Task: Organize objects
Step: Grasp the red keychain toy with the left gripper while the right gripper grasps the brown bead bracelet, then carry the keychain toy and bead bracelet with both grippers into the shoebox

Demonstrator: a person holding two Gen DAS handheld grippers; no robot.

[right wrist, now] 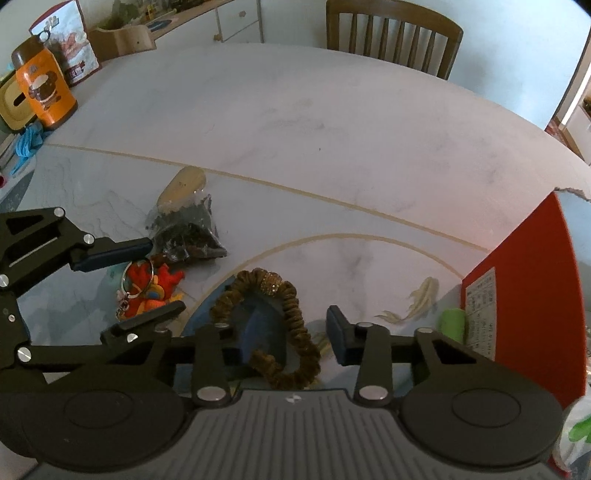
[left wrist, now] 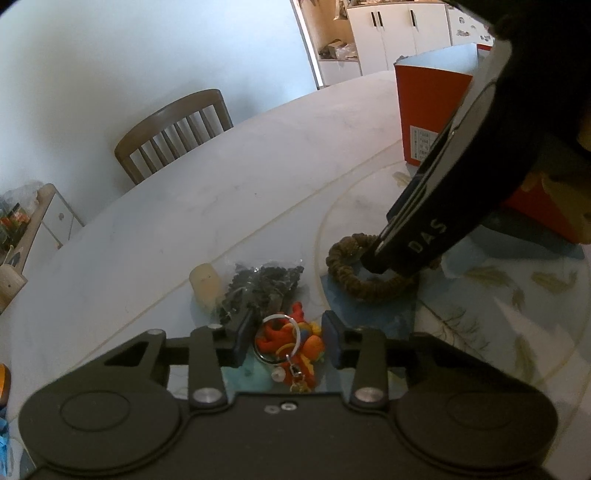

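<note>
A red and orange toy keychain with a metal ring lies on the table between the fingers of my left gripper, which is open around it. The right wrist view shows the same keychain inside my left gripper. A brown scrunchie lies in front of my right gripper, which is open; its left finger sits inside the loop. From the left wrist view my right gripper dips onto the scrunchie. A clear bag of small black pieces and a cream cylinder lie just beyond the keychain.
A red box stands at the right, with a green object at its foot. An orange canister and packets stand at the far left of the marble table. A wooden chair is across it.
</note>
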